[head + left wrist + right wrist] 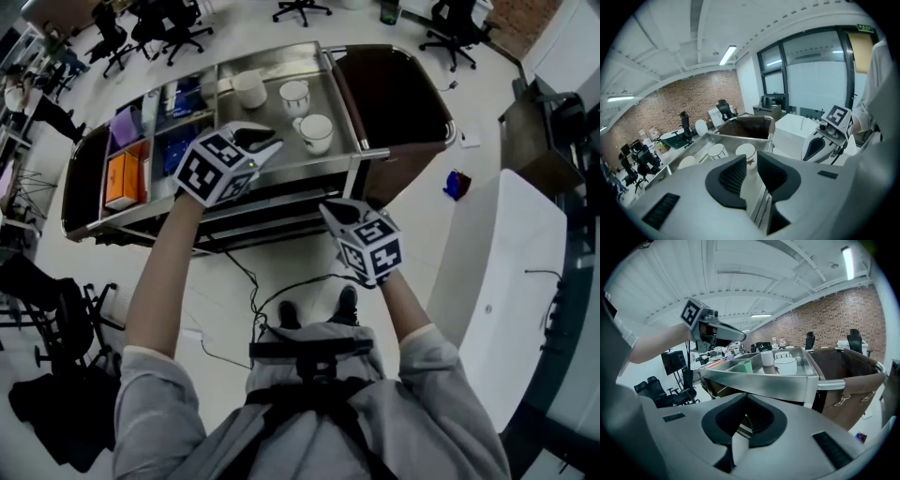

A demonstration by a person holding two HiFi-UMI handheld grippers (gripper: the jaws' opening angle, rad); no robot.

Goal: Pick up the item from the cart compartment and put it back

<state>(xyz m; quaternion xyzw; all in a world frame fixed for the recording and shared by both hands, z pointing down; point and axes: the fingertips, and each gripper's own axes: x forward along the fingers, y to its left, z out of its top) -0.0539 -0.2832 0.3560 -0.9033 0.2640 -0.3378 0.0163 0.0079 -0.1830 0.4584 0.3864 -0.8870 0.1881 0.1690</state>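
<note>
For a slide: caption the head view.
Left gripper hovers over a steel cart bearing three white cups; right gripper hangs at its front.

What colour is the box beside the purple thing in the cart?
Orange. The box shows best in the head view.

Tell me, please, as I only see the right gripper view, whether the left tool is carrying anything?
Observer: No. The left gripper view shows the left tool with its jaws narrowly apart and nothing between them.
Operator: Thank you. What lies in the cart compartments that the tray wall hides from me?
Observer: The head view shows an orange box in one end compartment and a purple item in the compartment just beyond it.
</note>
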